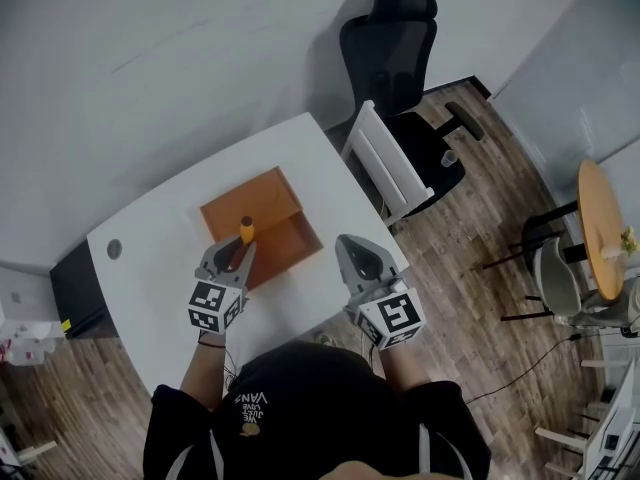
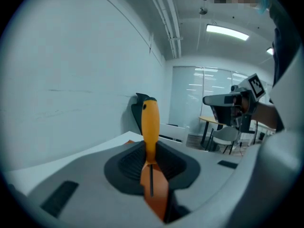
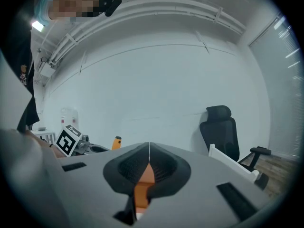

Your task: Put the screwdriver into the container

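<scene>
An orange-handled screwdriver [image 1: 246,232] stands upright in my left gripper [image 1: 236,252], whose jaws are shut on it just below the handle. In the left gripper view the handle [image 2: 150,125] rises above the jaws and the dark shaft [image 2: 151,179] runs down between them. The container is an open orange-brown box [image 1: 265,204] in the middle of the white table [image 1: 150,238]. The left gripper hovers over the box's near edge, and orange shows below the jaws [image 2: 160,201]. My right gripper [image 1: 358,252] is shut and empty, just right of the box; its tips meet [image 3: 149,151].
A black office chair [image 1: 400,58] and a white slatted frame [image 1: 385,163] stand past the table's far right corner. A round wooden table [image 1: 600,228] is further right. A small round cable hole [image 1: 114,249] sits at the table's left.
</scene>
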Demonstrator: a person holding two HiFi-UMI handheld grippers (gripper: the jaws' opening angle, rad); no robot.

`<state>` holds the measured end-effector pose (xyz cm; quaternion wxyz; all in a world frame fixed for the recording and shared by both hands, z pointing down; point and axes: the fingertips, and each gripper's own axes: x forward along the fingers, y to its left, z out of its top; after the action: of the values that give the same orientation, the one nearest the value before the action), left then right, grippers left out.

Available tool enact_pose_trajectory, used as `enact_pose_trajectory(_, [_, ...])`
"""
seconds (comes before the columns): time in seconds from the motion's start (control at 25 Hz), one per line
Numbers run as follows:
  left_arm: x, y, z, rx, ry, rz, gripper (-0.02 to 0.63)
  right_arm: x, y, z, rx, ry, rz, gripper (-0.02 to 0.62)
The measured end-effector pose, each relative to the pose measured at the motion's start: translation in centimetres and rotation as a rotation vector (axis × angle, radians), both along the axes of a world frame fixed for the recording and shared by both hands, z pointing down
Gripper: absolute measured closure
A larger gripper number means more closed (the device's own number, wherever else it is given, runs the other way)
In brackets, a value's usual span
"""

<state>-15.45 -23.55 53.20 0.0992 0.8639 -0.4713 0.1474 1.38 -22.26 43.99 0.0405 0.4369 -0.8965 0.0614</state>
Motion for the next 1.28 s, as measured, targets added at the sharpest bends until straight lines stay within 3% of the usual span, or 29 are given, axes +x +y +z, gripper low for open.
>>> enact_pose_trajectory(0.4, [0.7, -0.6, 2.9, -0.045, -0.030, 0.003, 0.534, 0.1, -0.1, 0.5, -0.014, -0.004, -0.002, 0.583])
enact_pose_trajectory(1.28, [2.3, -0.5, 9.6, -0.173, -0.157, 0.093, 0.534, 0.5, 0.2, 1.3, -0.037, 0.004, 0.007, 0.583])
